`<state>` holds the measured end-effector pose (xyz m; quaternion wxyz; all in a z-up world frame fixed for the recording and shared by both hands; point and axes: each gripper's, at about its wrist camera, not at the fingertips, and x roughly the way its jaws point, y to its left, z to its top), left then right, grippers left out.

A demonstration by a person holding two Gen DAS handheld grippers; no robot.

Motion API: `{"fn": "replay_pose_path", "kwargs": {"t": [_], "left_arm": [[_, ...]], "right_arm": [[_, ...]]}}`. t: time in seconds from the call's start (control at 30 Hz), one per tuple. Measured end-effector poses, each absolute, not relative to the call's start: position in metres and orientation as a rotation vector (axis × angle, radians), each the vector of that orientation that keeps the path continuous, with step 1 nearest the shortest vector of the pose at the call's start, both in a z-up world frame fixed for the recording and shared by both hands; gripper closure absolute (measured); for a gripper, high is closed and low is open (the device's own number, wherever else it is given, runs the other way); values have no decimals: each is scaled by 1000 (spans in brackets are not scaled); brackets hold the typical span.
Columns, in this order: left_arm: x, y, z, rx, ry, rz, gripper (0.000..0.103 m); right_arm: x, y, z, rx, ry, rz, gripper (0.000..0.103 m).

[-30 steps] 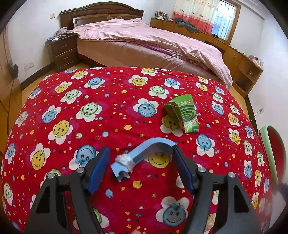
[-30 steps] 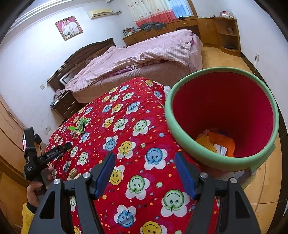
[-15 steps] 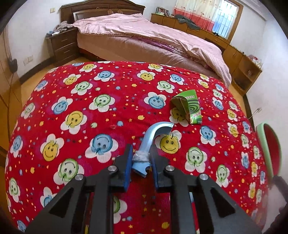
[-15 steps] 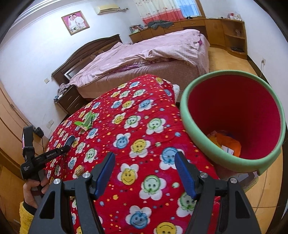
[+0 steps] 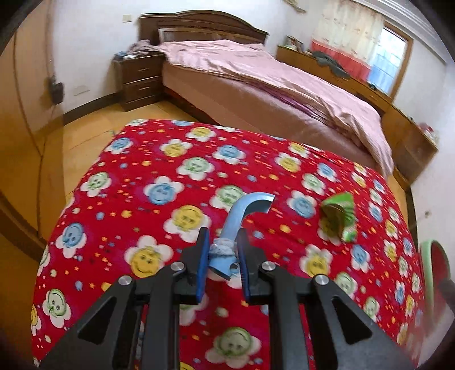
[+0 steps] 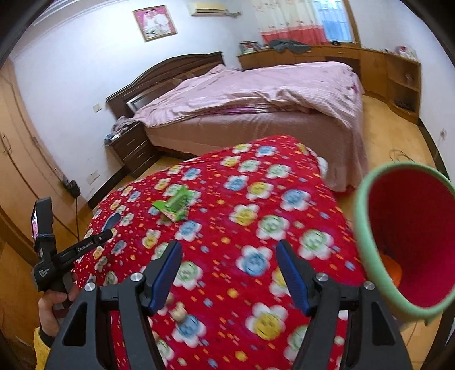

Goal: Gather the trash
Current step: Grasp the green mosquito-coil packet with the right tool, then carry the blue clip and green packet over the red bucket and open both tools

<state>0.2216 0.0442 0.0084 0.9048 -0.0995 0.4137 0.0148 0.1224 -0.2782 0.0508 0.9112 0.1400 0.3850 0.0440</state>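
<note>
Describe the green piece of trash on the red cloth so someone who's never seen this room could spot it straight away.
Find the red smiley-flower cloth in front of the pink bed. Toward the side where the green-rimmed red bin stands lies a crumpled green wrapper. It is the only loose green thing there; the other trash, a curved blue piece, is pinched in the left gripper.

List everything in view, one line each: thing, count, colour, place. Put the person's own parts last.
Curved plastic piece: 1, light blue, clamped in the left gripper above the quilt.
Crumpled packet: 1, green, lying on the quilt.
Quilt: 1, red with smiley flowers, foreground surface.
Bin: 1, green rim, red inside, right of the quilt; something orange inside.
Bed: 1, pink cover, dark headboard, behind.
Nightstand: 1, dark brown, beside the bed.
Framed picture: 1, pink, on the wall.
Left gripper: 1, black, blue pads, shut.
Right gripper: 1, black, blue pads, open, empty.
Hand: 1, yellow cuff, holding the left gripper.
</note>
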Motion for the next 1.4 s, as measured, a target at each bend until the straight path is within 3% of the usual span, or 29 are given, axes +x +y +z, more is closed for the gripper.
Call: {"fn": "replay_pose_path", "kwargs": {"t": [0.17, 0.27, 0.9, 1.07, 1.13, 1.4], "left_arm": [[224, 65, -1, -259, 834, 98, 84], [227, 73, -5, -296, 831, 105, 84], [229, 79, -14, -281, 819, 158, 84], [230, 78, -16, -284, 827, 151, 84], [230, 78, -16, -284, 826, 149, 84], [226, 76, -12, -294, 803, 126, 84]], "right_arm": [[154, -246, 43, 255, 815, 145, 31], [172, -229, 34, 244, 833, 175, 26], [260, -163, -20, 116, 963, 172, 26], [269, -156, -22, 80, 950, 142, 42], [270, -153, -23, 46, 942, 120, 57], [264, -166, -15, 120, 967, 154, 61]]}}
